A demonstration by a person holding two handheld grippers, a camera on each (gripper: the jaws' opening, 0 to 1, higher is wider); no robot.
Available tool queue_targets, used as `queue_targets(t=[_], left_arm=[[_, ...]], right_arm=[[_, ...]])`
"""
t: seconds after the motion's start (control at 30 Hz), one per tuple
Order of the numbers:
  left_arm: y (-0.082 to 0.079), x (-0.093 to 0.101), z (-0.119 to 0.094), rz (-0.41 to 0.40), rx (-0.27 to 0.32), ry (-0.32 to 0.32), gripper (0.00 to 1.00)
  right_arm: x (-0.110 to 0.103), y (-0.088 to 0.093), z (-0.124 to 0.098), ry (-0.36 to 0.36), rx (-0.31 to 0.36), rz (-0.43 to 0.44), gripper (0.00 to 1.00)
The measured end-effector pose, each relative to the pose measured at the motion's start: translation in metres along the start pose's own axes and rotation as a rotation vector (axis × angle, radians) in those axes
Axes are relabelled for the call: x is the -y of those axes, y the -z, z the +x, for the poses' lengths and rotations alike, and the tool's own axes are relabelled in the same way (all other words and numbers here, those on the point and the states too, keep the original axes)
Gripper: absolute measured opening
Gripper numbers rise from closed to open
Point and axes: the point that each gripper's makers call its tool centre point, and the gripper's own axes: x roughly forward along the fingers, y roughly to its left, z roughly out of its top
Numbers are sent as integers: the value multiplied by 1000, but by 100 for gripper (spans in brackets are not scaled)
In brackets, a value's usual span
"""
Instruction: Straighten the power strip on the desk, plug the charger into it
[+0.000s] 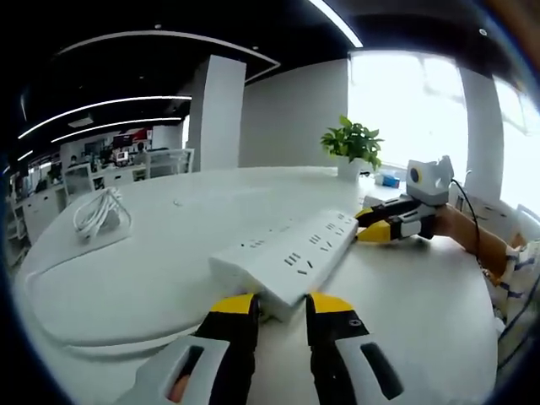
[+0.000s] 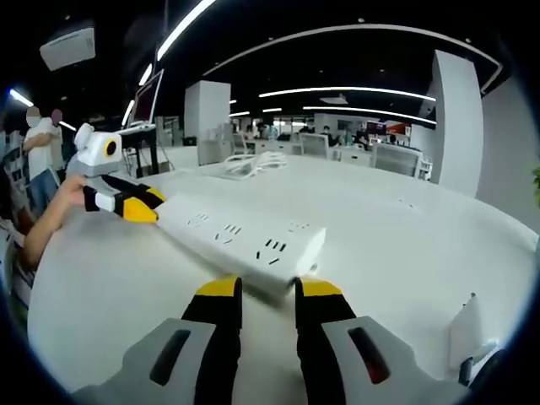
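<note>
A white power strip (image 1: 291, 251) lies slantwise on the round white desk (image 1: 169, 278), sockets up. In the left gripper view its near end sits between the yellow tips of my left gripper (image 1: 283, 305), whose jaws stand close together on it. My right gripper (image 1: 369, 225) clamps the far end, held by a person's hand. In the right gripper view the power strip (image 2: 240, 236) runs away to the left from my right gripper (image 2: 267, 288), and my left gripper (image 2: 143, 205) holds the other end. A coiled white charger cable (image 1: 99, 213) (image 2: 253, 164) lies farther off on the desk.
A potted green plant (image 1: 353, 145) stands at the desk's far side. A thin white cord (image 1: 76, 342) curves along the desk near its left edge. A small white object (image 2: 468, 337) sits at the lower right. Office desks and standing people fill the background.
</note>
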Motion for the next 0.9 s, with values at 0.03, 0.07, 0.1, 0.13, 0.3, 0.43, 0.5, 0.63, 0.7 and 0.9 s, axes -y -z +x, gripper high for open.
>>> queue_targets(t=[0.03,0.07,0.1,0.13,0.3,0.43,0.5,0.63,0.7,0.9], left_arm=[[0,1,0,6,0,6,22],[1,1,0,2,6,16,22],[-1,4,1,-42,25,38,22],[-1,2,0,-58,27,47,22],[-1,4,1,23,7,50,22],[-1,4,1,32,-1,54,22],[-2,4,1,40,-1,53,22],[-2,4,2,16,5,68,22],[-1,5,2,73,-13,49,22],[-1,5,2,58,-17,46,22]], right_arm=[[0,0,-1,2,-1,3,24],[0,1,-2,4,-1,-1,24],[1,1,-3,5,2,4,24],[2,1,-4,2,5,14,24],[2,3,-9,9,4,39,23],[2,5,-11,17,18,48,24],[2,5,-12,19,25,44,24],[4,5,-12,26,8,23,23],[3,5,-11,30,-1,16,24],[3,6,-11,35,-2,-3,24]])
